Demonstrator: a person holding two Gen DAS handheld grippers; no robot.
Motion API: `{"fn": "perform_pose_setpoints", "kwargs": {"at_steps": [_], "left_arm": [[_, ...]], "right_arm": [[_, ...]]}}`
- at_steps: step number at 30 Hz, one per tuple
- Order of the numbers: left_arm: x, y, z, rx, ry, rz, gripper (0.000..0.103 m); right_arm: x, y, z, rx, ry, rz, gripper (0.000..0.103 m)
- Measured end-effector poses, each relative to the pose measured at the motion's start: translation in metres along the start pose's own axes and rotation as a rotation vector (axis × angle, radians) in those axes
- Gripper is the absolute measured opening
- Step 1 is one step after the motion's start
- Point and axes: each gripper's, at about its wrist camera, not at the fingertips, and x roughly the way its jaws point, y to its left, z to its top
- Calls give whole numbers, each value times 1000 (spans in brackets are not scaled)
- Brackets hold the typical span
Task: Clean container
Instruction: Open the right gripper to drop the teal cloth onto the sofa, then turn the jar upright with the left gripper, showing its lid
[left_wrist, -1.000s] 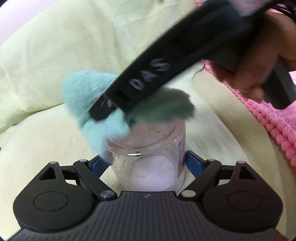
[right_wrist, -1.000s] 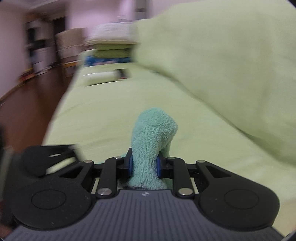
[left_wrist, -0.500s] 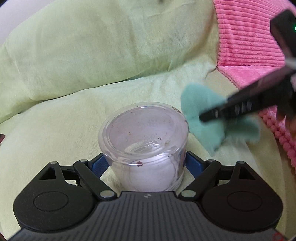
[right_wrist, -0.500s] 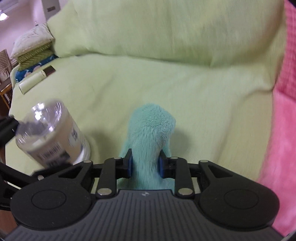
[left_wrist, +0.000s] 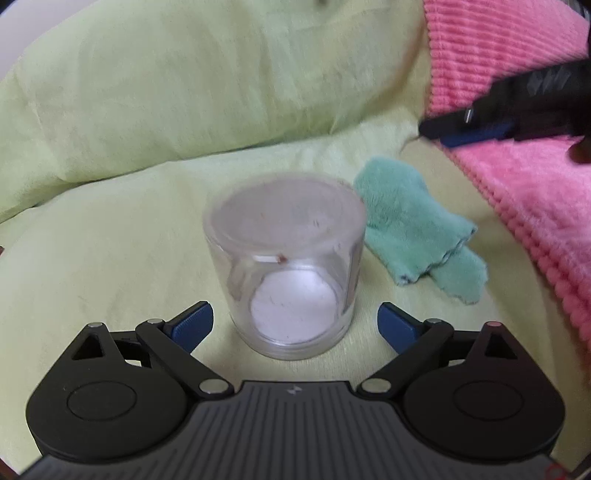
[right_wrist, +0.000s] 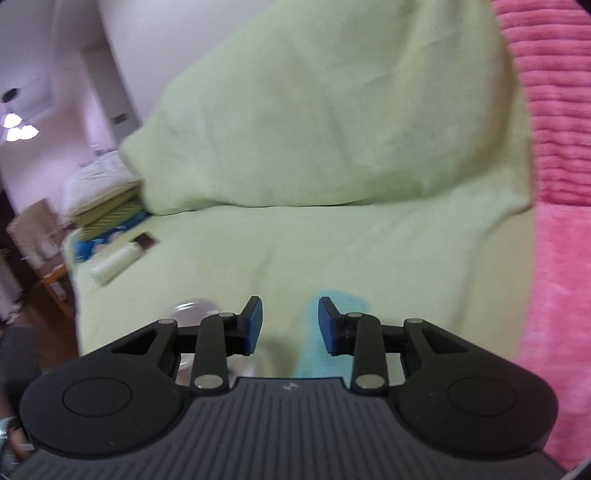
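Standing betw left gripper (left_wrist: 295, 319) jaws, untouched | container (left_wrist: 286, 262)

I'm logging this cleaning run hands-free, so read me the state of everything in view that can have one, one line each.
Clear container: upright on the green cover, open-topped, specks on it, free of both claws.
Teal cloth: released, lying crumpled beside the container.
Left claw: open, jaws just widened, pads clear of the container between them.
Right claw: open, jaws just widened, nothing between them, cloth below.
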Motion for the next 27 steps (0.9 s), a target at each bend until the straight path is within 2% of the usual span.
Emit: {"fn": "perform_pose_setpoints", "kwargs": {"at_steps": [3, 6, 8, 12, 14, 19, 27], "left_arm": [[10, -1, 0, -10, 22, 9, 84], [9, -2, 8, 2, 34, 11, 83], [2, -5, 14, 35, 44, 26, 82], [-21, -1, 23, -4, 22, -9, 82], [-23, 2, 26, -26, -13, -29, 82], [-7, 6, 37, -48, -62, -22, 83], [30, -7, 38, -101, -56, -11, 89]], "right_arm": [[10, 10, -5, -30, 14, 57, 30], [9, 20, -5, -66, -25, 141, 29], [9, 23, -4, -68, -48, 154, 29], [26, 21, -3, -38, -38, 138, 29], [36, 19, -2, -22, -36, 93, 29], [44, 9, -3, 24, -58, 40, 29], [41, -16, -7, 106, -76, -44, 29]]}}
